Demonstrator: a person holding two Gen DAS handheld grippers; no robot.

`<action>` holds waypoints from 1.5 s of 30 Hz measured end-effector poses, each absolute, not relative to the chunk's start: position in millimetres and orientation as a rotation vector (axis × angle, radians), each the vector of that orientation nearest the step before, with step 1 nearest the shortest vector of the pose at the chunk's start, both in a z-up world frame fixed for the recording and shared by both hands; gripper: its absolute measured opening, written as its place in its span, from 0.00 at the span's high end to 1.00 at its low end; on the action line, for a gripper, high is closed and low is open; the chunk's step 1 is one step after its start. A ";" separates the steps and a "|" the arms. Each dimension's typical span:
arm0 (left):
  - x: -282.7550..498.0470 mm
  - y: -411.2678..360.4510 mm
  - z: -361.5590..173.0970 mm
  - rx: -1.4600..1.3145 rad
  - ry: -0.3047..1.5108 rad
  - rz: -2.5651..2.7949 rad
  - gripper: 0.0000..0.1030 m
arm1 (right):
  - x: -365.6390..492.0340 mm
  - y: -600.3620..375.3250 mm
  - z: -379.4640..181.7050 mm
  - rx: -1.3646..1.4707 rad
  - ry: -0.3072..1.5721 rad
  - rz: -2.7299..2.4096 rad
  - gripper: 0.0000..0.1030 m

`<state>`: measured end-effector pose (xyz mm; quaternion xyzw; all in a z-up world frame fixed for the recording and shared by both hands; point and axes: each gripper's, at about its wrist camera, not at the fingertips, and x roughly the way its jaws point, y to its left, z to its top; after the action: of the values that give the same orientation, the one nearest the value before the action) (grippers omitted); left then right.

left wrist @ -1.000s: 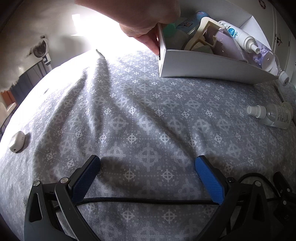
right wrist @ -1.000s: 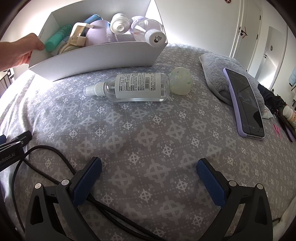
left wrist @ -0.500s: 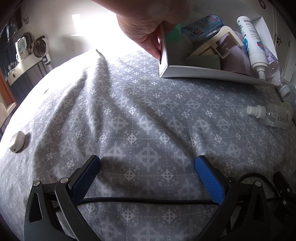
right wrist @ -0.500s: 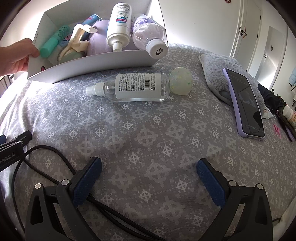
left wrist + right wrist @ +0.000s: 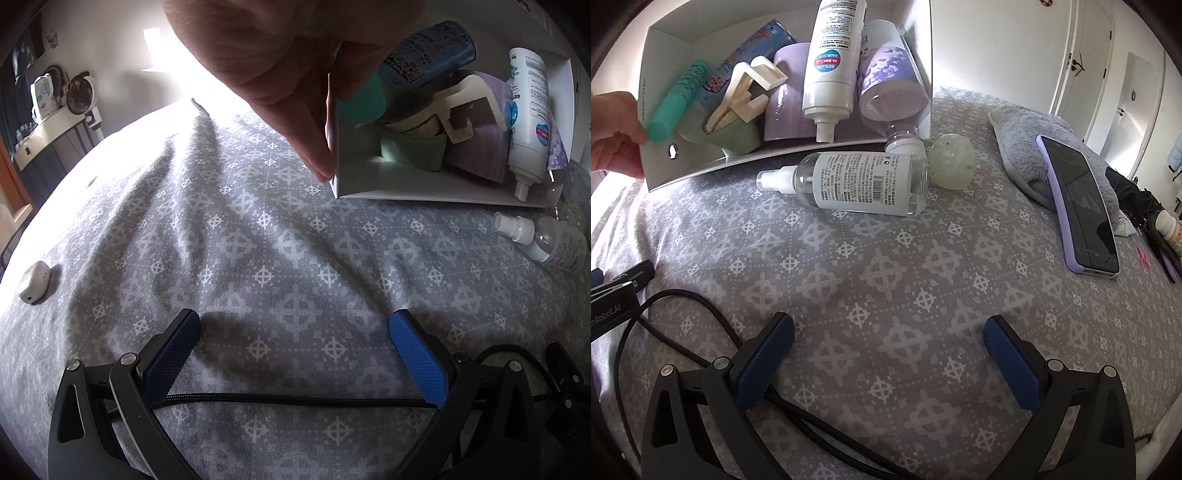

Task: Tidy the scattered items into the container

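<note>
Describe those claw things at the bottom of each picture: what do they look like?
Each is a black plastic two-finger gripper. The left gripper and right gripper both carry textured blue pads on angular black arms with silver screws. A black braided cable runs across. A bare hand with no sleeve also shows.

"Robot.AI" on black clamp (image 5: 613, 306)
</note>
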<state>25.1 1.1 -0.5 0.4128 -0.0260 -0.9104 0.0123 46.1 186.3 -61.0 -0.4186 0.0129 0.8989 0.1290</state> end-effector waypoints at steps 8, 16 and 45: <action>24.6 1.0 -1.1 1.287 -0.083 -2.837 0.00 | 46.2 186.3 -61.0 -1.217 0.038 2.613 0.00; 23.2 1.8 -2.3 1.290 -0.081 -2.838 0.00 | 46.1 186.9 -61.8 -1.217 0.038 2.613 0.00; 21.4 2.1 -3.4 1.292 -0.081 -2.837 0.01 | 46.1 187.2 -63.3 -1.221 0.032 2.609 0.00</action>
<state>21.4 2.1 -3.4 0.4142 -0.0261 -0.9097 0.0117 46.1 187.2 -63.3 -0.4203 0.0109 0.8979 0.1302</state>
